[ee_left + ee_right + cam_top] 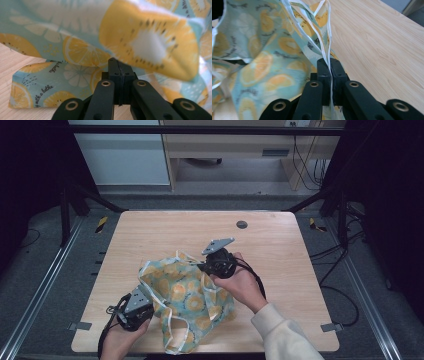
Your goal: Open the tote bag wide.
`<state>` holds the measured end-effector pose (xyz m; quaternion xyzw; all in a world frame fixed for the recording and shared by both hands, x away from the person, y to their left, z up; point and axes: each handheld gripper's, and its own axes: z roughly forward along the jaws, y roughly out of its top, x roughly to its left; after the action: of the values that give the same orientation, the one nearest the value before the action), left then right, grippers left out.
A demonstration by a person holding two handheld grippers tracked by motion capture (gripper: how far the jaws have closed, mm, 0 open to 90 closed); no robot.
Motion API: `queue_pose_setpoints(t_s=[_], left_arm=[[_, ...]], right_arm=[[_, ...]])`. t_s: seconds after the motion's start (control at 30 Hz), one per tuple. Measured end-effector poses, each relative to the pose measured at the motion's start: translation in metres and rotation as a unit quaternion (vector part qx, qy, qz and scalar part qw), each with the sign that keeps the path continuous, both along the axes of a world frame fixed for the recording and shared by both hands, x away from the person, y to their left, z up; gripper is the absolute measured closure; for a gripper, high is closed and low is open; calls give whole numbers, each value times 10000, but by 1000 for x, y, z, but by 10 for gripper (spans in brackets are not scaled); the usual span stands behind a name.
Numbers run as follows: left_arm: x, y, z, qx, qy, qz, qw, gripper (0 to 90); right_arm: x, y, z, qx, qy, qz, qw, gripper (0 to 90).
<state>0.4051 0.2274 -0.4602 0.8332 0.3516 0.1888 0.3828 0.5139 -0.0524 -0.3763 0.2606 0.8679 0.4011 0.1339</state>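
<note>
Lower left of the high view: our left gripper sits low at the near table edge, its jaws closed on a fold of the cloth. In the left gripper view the pads meet with only a thin layer of cloth pinched between them, and the rest billows above.

Centre of the frame: the cloth, pale blue with orange slices and a white hem, lies bunched and half lifted between our two hands on the near half of the table.

Right of centre: our right gripper is clamped on the cloth's far edge; in the right gripper view the white hem runs straight down between the closed jaws.

Handling, as we judge it: light, limp, not fragile. It sags wherever unsupported and may slip from smooth pads. Best hold is the stitched hem at corners, where it is thicker; keep both ends taut to stop it folding.
</note>
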Motion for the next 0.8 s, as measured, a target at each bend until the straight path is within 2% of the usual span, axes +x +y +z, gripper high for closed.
queue_pose_setpoints(t_s=[0.13, 0.37, 0.8], left_arm=[[0, -2, -3, 205, 76, -56, 9997, 900], [0, -6, -6, 424, 203, -163, 9988, 900], [1, -8, -11, 693, 369, -212, 9967, 900]], right_arm=[[9, -6, -7, -29, 98, -115, 9999, 880], [20, -15, -19, -98, 217, -288, 9993, 880], [32, -27, -39, -164, 406, -503, 9978, 878]])
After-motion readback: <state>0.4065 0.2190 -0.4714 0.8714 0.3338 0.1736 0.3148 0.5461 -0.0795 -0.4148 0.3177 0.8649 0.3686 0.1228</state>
